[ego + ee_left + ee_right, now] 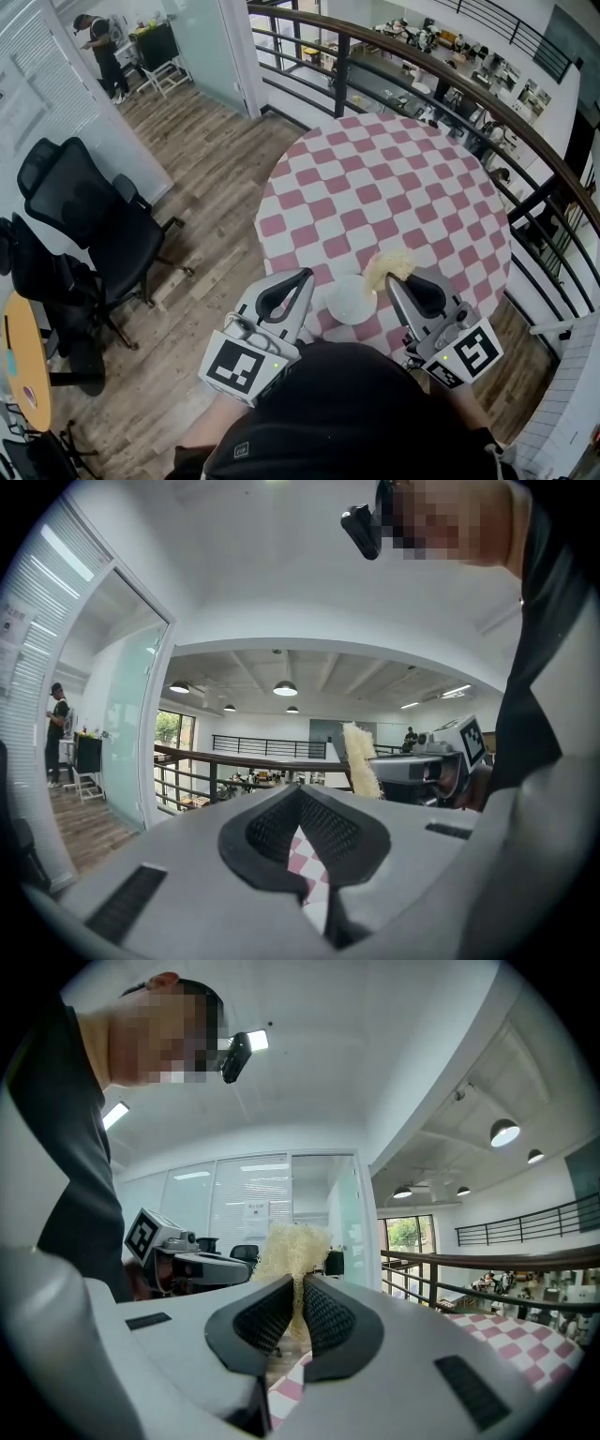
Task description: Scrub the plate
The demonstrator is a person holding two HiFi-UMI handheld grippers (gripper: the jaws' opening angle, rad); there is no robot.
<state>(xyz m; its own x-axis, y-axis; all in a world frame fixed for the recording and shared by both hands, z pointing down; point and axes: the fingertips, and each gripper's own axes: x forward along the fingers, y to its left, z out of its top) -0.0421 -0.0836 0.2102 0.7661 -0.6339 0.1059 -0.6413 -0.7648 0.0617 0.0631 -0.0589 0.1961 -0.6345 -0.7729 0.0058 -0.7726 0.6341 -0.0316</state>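
White round plate [349, 302] on the checked table, with the scrubber beside its rim.

The plate lies flat on the pink-and-white checked cloth of the round table [394, 178], at the edge nearest the person and between the two grippers. Off its right rim, on the far side, the pale yellow fibrous scrubber [389, 265] stands up from the right gripper [394, 278], whose jaws are pinched narrowly on its lower part. Whether the scrubber touches the plate cannot be told. From the scrubber, the plate sits to the left and slightly towards the person, so I judge the scrubbing hand need only move in that direction and downwards. Left of the plate, the left gripper [302, 277] has its tips together with nothing held, close enough to steady the rim.
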